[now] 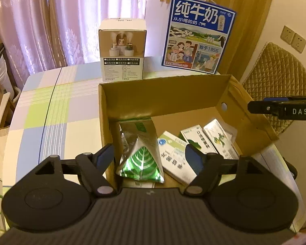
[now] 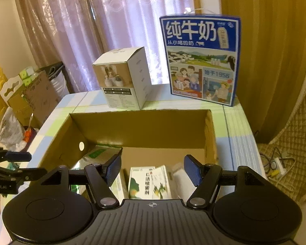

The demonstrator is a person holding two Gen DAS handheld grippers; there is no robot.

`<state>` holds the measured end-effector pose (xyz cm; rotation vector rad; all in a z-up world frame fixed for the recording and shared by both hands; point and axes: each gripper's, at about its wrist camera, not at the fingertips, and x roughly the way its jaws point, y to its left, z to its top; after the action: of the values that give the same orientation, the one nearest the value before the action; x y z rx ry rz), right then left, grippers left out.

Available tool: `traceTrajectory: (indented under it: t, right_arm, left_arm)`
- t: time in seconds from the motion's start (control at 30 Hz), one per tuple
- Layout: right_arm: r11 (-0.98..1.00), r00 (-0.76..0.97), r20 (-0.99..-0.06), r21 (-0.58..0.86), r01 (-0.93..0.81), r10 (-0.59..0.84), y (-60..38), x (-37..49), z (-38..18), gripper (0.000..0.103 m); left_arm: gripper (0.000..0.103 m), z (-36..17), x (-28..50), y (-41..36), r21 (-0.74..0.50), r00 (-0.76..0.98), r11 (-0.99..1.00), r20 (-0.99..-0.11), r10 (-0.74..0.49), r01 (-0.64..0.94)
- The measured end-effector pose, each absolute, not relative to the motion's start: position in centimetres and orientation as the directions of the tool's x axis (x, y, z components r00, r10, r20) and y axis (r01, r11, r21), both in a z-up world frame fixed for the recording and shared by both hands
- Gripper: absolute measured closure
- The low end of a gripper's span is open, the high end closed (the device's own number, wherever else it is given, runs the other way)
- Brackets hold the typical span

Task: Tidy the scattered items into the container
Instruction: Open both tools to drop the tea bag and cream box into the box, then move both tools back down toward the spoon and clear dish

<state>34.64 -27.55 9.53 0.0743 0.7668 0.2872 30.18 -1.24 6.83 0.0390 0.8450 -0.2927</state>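
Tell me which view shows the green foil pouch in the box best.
Left wrist view: the green foil pouch lies unobstructed in the cardboard box, between the open fingers. The right wrist view catches only a sliver behind its left finger.

- The cardboard box (image 2: 136, 128) hides its near wall under the right gripper's body.
- A white medicine carton (image 1: 177, 159) sits partly behind the left gripper's right finger.
- Print on the small cartons (image 2: 151, 181) is blurred, unreadable.
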Motion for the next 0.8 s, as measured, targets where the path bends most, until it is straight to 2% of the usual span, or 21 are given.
traceTrajectory:
  t: [0.1, 0.2, 0.4, 0.57, 0.7, 0.8]
  right_arm:
    - [0.96, 0.697, -0.66, 0.181, -0.214, 0.28, -28.3, 32.1, 9.9, 0.035]
    - [0.956, 0.7, -0.65, 0.202, -0.215, 0.295, -28.8, 28.9, 10.0, 0.031]
    - [0.956, 0.669, -0.683, 0.196, -0.216, 0.292, -29.2, 22.6, 9.2, 0.026]
    - [0.951, 0.646, -0.702, 0.273, -0.143, 0.299, -30.8, 17.1, 8.0, 0.014]
    - [0.949, 0.618, -0.73, 0.301, -0.094, 0.293, -31.7, 13.1, 6.4, 0.006]
    - [0.956, 0.605, -0.751, 0.287, -0.064, 0.266, -32.2, 11.0, 5.5, 0.004]
  left_arm:
    - [0.028, 7.2, 27.8, -1.0, -0.085, 0.638, 0.958, -0.729, -0.246, 0.273]
    - [0.021, 7.8, 25.0, -0.8, -0.084, 0.65, 0.954, -0.714, -0.26, 0.289]
    - [0.015, 8.2, 19.4, -0.7, -0.065, 0.643, 0.947, -0.72, -0.262, 0.314]
    - [0.006, 7.1, 14.9, -0.9, -0.052, 0.617, 0.944, -0.745, -0.254, 0.326]
    - [0.005, 5.6, 11.2, -1.1, -0.072, 0.592, 0.943, -0.762, -0.262, 0.325]
    - [0.004, 4.5, 8.8, -1.1, -0.111, 0.58, 0.945, -0.766, -0.278, 0.307]
